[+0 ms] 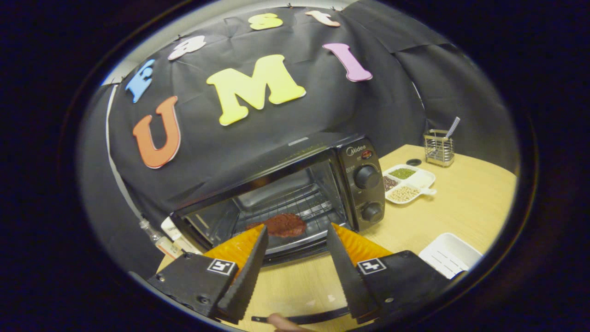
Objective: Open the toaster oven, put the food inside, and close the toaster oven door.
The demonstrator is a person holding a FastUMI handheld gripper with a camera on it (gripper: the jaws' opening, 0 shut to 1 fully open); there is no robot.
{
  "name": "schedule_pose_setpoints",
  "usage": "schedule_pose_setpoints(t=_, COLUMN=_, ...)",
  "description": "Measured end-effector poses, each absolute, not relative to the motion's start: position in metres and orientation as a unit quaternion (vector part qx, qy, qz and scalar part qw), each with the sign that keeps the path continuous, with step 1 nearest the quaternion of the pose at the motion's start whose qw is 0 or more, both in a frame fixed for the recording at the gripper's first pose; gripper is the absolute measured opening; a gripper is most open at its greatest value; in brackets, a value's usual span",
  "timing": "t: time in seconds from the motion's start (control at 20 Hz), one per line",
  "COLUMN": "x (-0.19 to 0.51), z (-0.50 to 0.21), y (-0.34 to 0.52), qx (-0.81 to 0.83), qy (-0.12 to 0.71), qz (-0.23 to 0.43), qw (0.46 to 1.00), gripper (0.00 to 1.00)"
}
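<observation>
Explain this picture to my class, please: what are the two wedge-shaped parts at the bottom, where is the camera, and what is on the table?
The camera rides on a hand-held grasping tool and looks forward along its two fingers, the wedge shapes at the bottom. A person carries it; no robot arm is involved. The fingers stand apart, holding nothing. Just beyond them a toaster oven sits on a wooden table with its door dropped open. A reddish-brown piece of food lies on the rack inside. Beside the oven's knobs is a white divided dish of beans and grains, with a wire holder behind it and a white tray nearer the tool. The food is in; closing the door remains.
</observation>
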State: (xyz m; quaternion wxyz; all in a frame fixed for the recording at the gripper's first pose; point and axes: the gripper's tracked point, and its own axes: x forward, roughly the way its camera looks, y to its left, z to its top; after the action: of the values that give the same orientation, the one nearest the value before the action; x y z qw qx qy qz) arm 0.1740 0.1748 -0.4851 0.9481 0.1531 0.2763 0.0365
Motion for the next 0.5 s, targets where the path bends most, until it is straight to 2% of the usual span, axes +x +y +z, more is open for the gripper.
schedule_pose_setpoints(t=0.15, x=0.14, z=-0.479, y=0.169, qx=0.117, qy=0.274, qz=0.048, qw=0.953, gripper=1.0)
schedule_pose_setpoints(t=0.5, x=0.069, z=-0.505, y=0.155, qx=0.06, qy=0.337, qz=0.055, qw=0.938, gripper=1.0)
